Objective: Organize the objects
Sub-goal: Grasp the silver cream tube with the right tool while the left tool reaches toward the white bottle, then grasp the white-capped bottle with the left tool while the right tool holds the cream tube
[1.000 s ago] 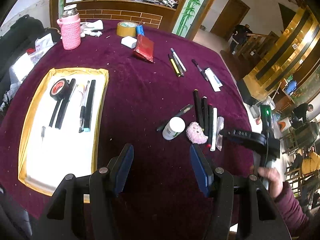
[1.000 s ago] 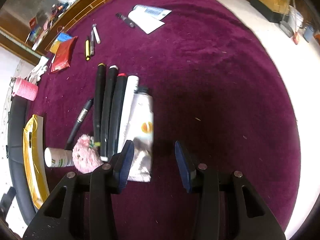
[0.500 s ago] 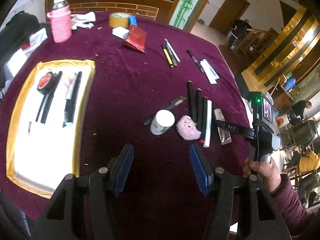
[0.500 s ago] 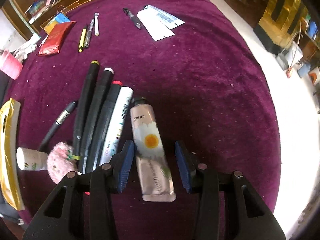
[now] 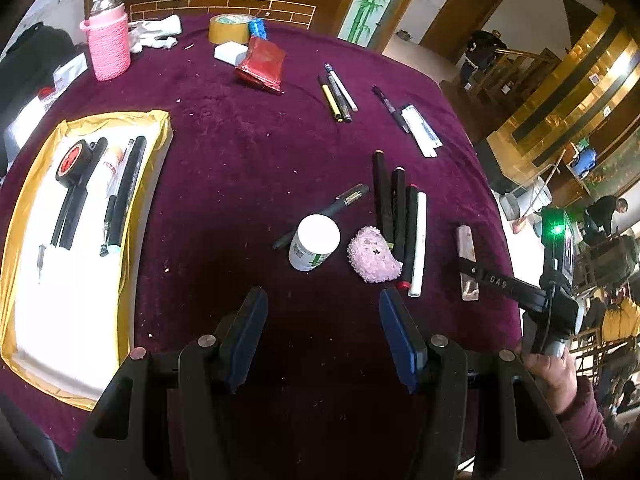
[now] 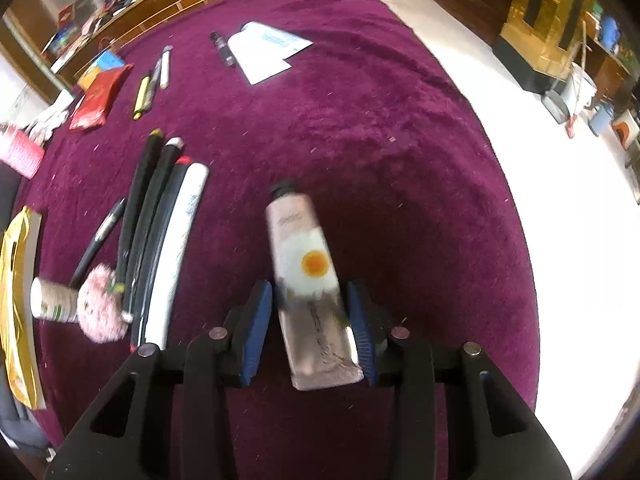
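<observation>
A pale pink hand-cream tube (image 6: 310, 280) with a daisy print lies on the purple cloth between the fingers of my right gripper (image 6: 308, 304). The jaws are open around it, with gaps at both sides. The tube also shows in the left wrist view (image 5: 467, 260), with the right gripper (image 5: 474, 270) over it. My left gripper (image 5: 322, 312) is open and empty above the cloth, just short of a white bottle (image 5: 314, 242) and a pink fluffy ball (image 5: 374, 256). Several black and white markers (image 5: 398, 212) lie beside them.
A yellow-edged white tray (image 5: 24, 280) at the left holds a red tape roll (image 5: 74, 160) and pens. Far side: pink flask (image 5: 108, 46), tape roll (image 5: 230, 29), red pouch (image 5: 262, 62), pens (image 5: 338, 94), white packet (image 5: 422, 134). The table edge runs close on the right.
My right gripper has moved forward over the hand-cream tube, which now sits between its fingers. The tube has shifted right, away from the markers. The left gripper pulled back slightly.
</observation>
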{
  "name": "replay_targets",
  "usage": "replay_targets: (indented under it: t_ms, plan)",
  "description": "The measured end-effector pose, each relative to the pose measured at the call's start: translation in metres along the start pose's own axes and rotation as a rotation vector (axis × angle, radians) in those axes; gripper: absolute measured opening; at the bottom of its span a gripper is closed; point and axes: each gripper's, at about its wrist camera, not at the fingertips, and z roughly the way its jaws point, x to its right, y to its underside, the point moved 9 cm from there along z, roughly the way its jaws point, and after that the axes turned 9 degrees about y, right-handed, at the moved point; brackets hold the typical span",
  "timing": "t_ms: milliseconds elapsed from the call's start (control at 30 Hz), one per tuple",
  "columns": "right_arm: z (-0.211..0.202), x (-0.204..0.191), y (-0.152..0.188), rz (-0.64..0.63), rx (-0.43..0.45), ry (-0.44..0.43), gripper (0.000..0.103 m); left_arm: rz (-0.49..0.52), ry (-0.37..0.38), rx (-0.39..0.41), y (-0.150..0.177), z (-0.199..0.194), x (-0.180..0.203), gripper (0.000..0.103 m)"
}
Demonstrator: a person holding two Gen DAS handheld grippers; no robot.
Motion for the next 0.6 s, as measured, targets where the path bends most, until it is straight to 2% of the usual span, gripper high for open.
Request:
replay_targets:
  t_ms: [233, 400, 600]
  plan:
    - [-0.003, -0.005, 0.007, -0.039, 0.009, 0.008, 0.037, 0.011, -0.05, 0.017, 0.001, 0.009, -0.012, 0.052]
    - [-0.004, -0.007, 0.008, -0.065, 0.023, 0.026, 0.037, 0.01, -0.053, 0.025, 0.005, 0.013, -0.019, 0.052]
    - [-0.003, -0.009, 0.007, -0.076, 0.028, 0.036, 0.041, 0.045, -0.076, 0.081, 0.001, 0.011, -0.03, 0.052]
